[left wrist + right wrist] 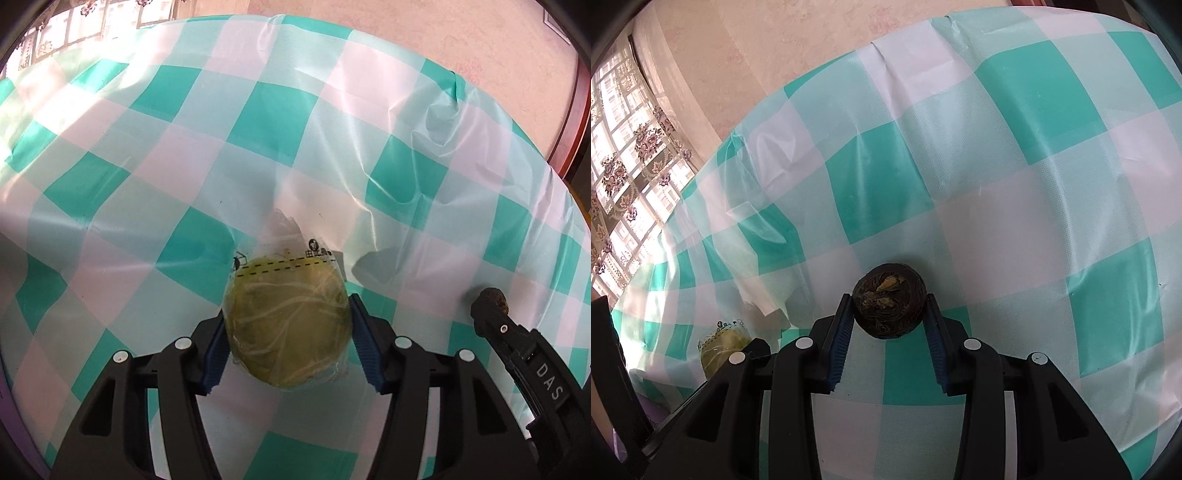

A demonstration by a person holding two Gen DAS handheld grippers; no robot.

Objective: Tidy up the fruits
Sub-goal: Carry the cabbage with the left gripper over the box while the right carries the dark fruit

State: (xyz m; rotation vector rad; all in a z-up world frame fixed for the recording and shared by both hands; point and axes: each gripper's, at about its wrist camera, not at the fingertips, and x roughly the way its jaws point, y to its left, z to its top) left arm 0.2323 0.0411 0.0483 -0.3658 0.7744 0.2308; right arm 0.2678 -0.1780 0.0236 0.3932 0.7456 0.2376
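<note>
My left gripper (pixel 288 332) is shut on a round yellow-green fruit wrapped in clear plastic (pixel 288 325), held between its blue pads above the checked tablecloth (pixel 258 147). My right gripper (pixel 889 306) is shut on a small dark brown wrinkled fruit (pixel 889 300), also above the cloth. In the left wrist view the right gripper's fingertip with the dark fruit (pixel 493 300) shows at the right edge. In the right wrist view the wrapped fruit (pixel 720 350) shows at the lower left, partly hidden behind my gripper's body.
The table is covered by a teal and white checked plastic cloth (pixel 997 166) with creases. A pink wall (pixel 443 29) lies beyond the far edge, and a window with patterned curtain (pixel 624 155) stands at the left.
</note>
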